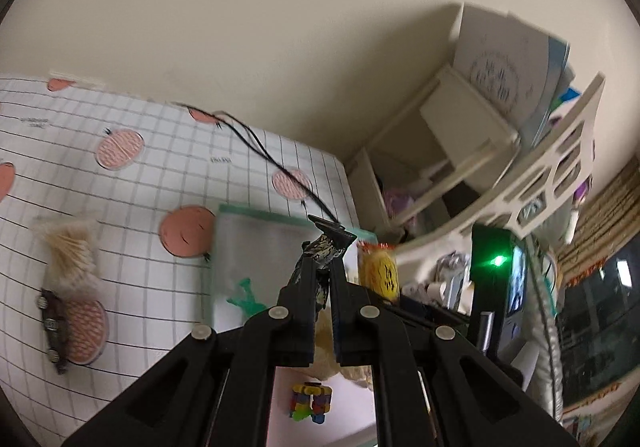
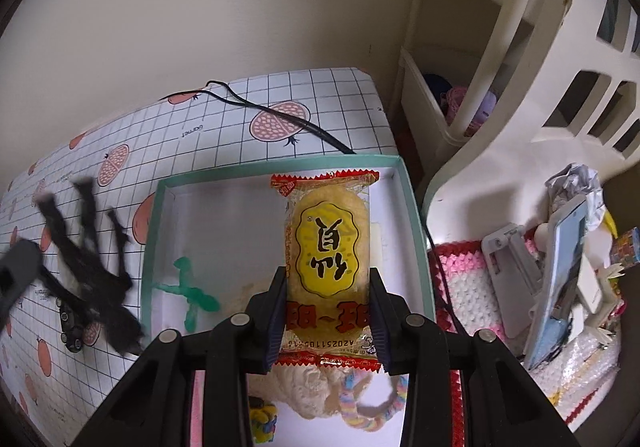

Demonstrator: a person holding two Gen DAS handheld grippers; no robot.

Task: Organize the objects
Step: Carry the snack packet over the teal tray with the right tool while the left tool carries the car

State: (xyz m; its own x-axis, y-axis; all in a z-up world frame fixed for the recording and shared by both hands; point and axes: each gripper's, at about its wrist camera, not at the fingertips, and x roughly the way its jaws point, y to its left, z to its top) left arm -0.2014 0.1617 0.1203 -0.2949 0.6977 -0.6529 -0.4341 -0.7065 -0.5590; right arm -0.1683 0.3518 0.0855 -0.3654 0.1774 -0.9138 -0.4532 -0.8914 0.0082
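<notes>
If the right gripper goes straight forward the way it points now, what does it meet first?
Probably the white floor of the green-rimmed box. The right gripper, shut on the snack packet, points down into it; depth is unclear.

Both cameras ride just behind their grippers and look forward along the fingers, down at a slant onto a grid-patterned table (image 1: 120,183) against a cream wall (image 1: 240,27). The left wrist view is rolled, so the table tilts up to the left and the white basket (image 1: 560,167) leans across the right edge; its fingers (image 1: 304,287) fill the lower middle. The right wrist view sits level and close over the teal box (image 2: 160,215), its fingers (image 2: 276,307) at the bottom. The two views share much — the box (image 1: 224,247), the green figure (image 1: 248,295) inside it, the black cable (image 1: 260,143), the basket (image 2: 520,127) and the yellow snack (image 1: 378,271). The right view also catches the left gripper (image 2: 20,271), blurred, at its left edge.
</notes>
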